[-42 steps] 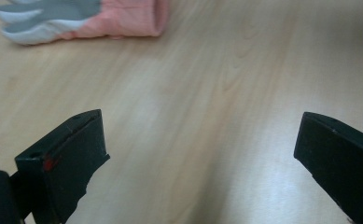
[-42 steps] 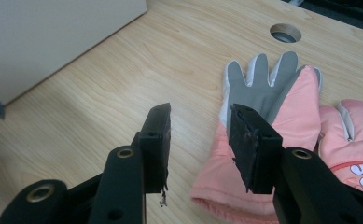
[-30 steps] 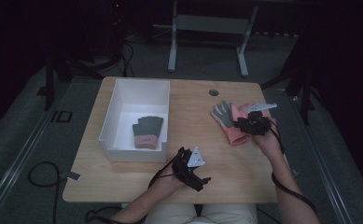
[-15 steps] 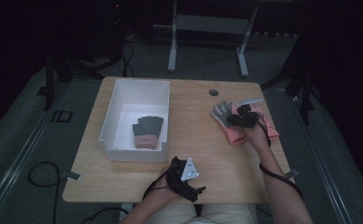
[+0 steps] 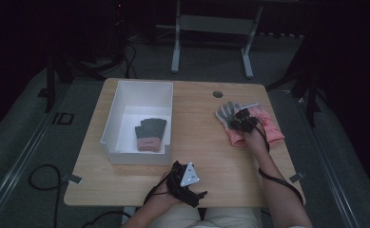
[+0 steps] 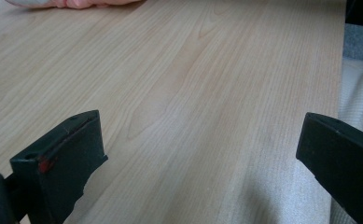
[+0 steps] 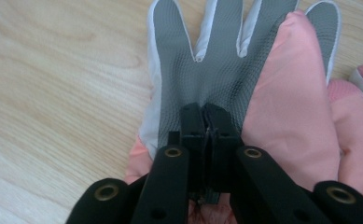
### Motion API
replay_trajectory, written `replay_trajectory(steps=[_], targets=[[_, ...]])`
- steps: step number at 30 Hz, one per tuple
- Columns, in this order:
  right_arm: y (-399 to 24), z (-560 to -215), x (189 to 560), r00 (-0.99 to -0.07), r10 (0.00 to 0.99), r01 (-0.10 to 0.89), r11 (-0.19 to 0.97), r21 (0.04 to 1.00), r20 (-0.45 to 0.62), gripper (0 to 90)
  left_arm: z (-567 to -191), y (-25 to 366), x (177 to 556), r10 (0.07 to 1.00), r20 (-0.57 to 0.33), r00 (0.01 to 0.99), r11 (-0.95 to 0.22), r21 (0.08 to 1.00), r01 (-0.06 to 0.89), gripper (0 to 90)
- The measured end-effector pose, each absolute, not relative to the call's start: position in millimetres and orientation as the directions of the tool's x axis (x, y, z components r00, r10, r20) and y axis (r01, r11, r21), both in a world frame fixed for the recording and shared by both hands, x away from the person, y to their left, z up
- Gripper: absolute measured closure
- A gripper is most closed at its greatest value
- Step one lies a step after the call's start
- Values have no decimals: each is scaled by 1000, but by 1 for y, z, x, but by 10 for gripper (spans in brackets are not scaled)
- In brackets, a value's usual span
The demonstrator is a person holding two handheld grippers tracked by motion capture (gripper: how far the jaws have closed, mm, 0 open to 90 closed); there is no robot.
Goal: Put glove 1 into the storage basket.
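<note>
A: Your right gripper (image 7: pixel 206 122) has just been closing, and its jaws now stand pressed together on the palm of the grey glove (image 7: pixel 212 56); from here they seem to pinch only a thin fold of its fabric; that is my worry.

B: What would go wrong?

A: If you lift now, the fold may slip out, since the bite looks shallow; or the pink glove (image 7: pixel 286 102) lying partly over the grey one may drag along with it, because the two overlap right beside your jaws; you would then carry both, or drop one on the table (image 5: pixel 206 142).

B: And the other hand?

A: Your left gripper (image 5: pixel 185 183) rests near the front edge of the table, jaws spread wide with nothing between them; it is well apart from the gloves, so it cannot steady the pink one.

B: How does the glove look?

A: Grey dotted mesh on the palm, white along the finger seams, fingers fanned away from you; it lies flat at the right side of the table, well apart from the white bin (image 5: pixel 140 121), where another grey and pink glove (image 5: pixel 150 134) already lies.
</note>
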State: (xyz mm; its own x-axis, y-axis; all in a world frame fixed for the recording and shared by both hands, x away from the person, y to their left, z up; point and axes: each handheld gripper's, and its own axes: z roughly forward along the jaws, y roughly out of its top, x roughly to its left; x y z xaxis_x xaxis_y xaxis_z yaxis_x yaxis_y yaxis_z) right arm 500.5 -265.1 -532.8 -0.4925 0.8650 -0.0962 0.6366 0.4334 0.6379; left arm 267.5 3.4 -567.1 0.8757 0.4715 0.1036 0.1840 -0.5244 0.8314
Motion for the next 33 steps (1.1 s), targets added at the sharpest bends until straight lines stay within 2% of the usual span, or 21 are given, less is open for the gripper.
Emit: replay_trajectory(steps=[8, 14, 18, 24, 29, 33], targets=[[-260, -494, 465, -434, 900, 642, 282, 713, 35, 887, -566, 4, 267, 474, 124, 872, -523, 836, 165, 6], [-246, -459, 418, -390, 917, 598, 186, 780, 80, 887, -566, 4, 266, 477, 128, 869, -517, 841, 160, 6], [-232, -447, 390, -372, 926, 579, 170, 798, 72, 887, -564, 5, 266, 485, 132, 864, -506, 849, 154, 6], [-222, -448, 367, -330, 940, 585, 131, 801, 88, 887, -562, 8, 266, 496, 135, 858, -489, 860, 148, 6], [-216, -468, 367, -293, 948, 627, 92, 774, 126, 887, -561, 10, 266, 500, 132, 856, -483, 863, 149, 6], [-210, -486, 372, -286, 951, 663, 107, 741, 118, 887, -562, 11, 267, 502, 126, 856, -477, 865, 153, 6]])
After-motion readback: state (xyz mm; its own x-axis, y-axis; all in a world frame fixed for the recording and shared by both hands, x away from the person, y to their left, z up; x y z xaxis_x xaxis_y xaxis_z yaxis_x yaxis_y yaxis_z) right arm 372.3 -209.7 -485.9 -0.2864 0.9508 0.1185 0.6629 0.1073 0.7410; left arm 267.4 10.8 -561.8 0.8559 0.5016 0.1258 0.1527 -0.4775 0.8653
